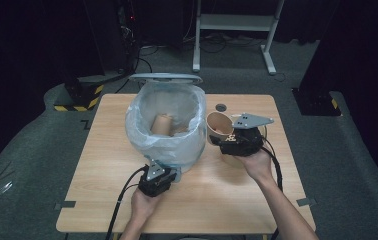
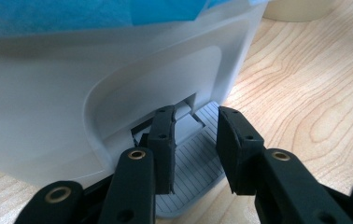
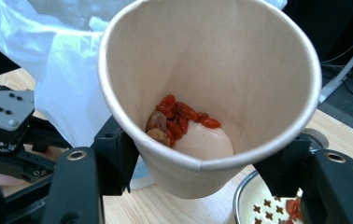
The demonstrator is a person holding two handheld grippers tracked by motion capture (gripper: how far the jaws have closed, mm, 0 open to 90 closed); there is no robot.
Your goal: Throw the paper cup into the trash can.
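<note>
Right tongs (image 3: 198, 168): clamped on the tan paper cup (image 3: 207, 93), one black jaw on each side of its wall, so they stand about a cup's width apart. No earlier shot to compare with.
Paper cup: held up off the light wooden worktop (image 1: 212, 195) and tipped, mouth facing the camera in the right gripper view. In the high view it (image 1: 219, 128) sits just to the right of the bin, near its rim.
Cup contents: a little heap of red dried berries (image 3: 184, 116) with a couple of brown nut-like bits, down at the bottom of the cup.
Left tongs (image 2: 194, 149): jaws partly apart, nothing pinched between them. They hang right over the grey ribbed foot pedal (image 2: 198, 182) at the bin's base; the left jaw looks to be right up against the pedal's hinge slot, but actual contact is hard to call.
Bin: white plastic pedal bin (image 1: 169, 125) with a translucent bluish bag lining it and the lid standing open, in the middle of the worktop. Another tan cup lies down inside the bag.
Metal bowl (image 3: 263, 205): shiny rim under the held cup, pale inside with small brown cross shapes and a few red bits.
Hands: left hand (image 1: 144, 202) at the near edge of the worktop, right hand (image 1: 259, 165) behind the cup.
</note>
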